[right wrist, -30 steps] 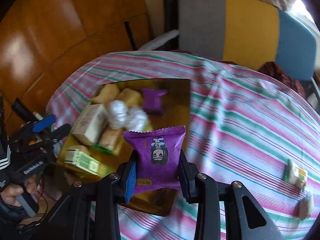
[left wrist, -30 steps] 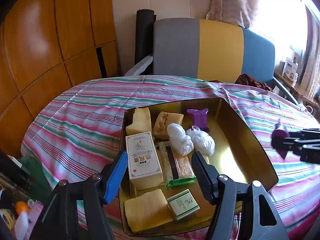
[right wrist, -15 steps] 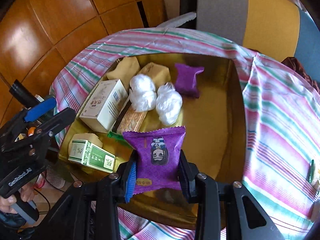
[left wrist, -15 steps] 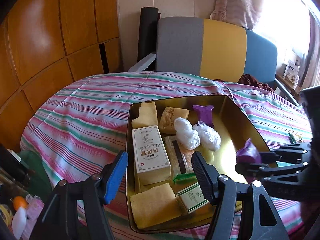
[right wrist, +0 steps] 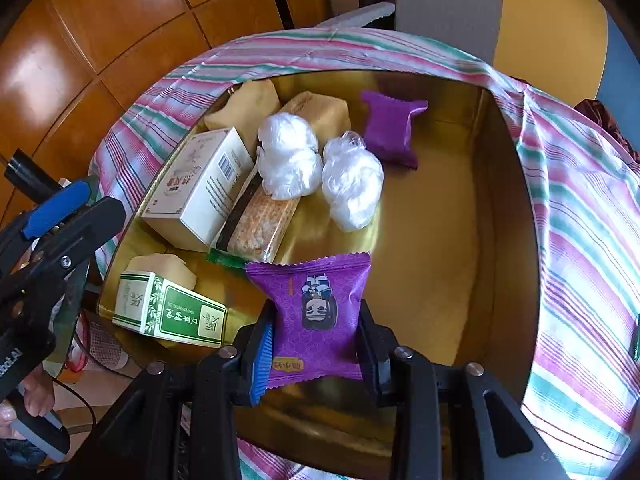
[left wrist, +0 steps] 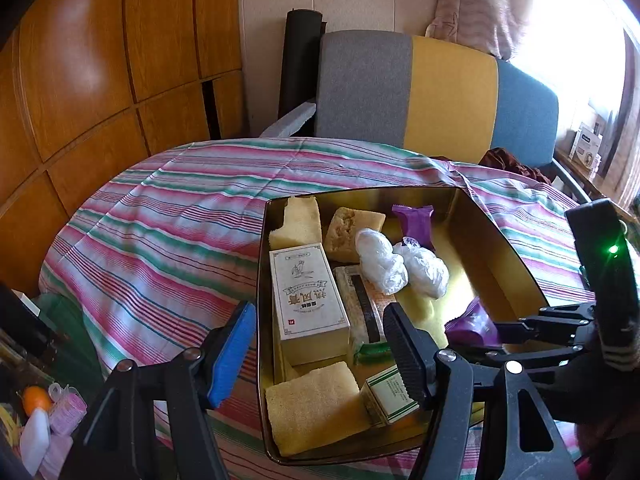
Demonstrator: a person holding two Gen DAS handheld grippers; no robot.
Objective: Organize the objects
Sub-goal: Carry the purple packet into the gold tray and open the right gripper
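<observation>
The purple snack packet is pinched between the two fingers of my right gripper, clenched on its sides, and it hangs over the near bare part of the gold tray; from the left wrist view I only see a crumpled purple edge of it, so I cannot say whether it touches the tray floor. Farther in, a second purple packet lies flat near the far wall. Just beside it sit two white plastic-wrapped bundles, touching each other, with one resting partly on a clear-wrapped cracker pack. A white box lies against that pack, and behind it are two tan wrapped cakes. At the near left corner a green and white box leans on a yellow cake. My left gripper hangs released, jaws wide apart, over the tray's near edge. The tray rests on a striped tablecloth, with a grey, yellow and blue chair beyond.
</observation>
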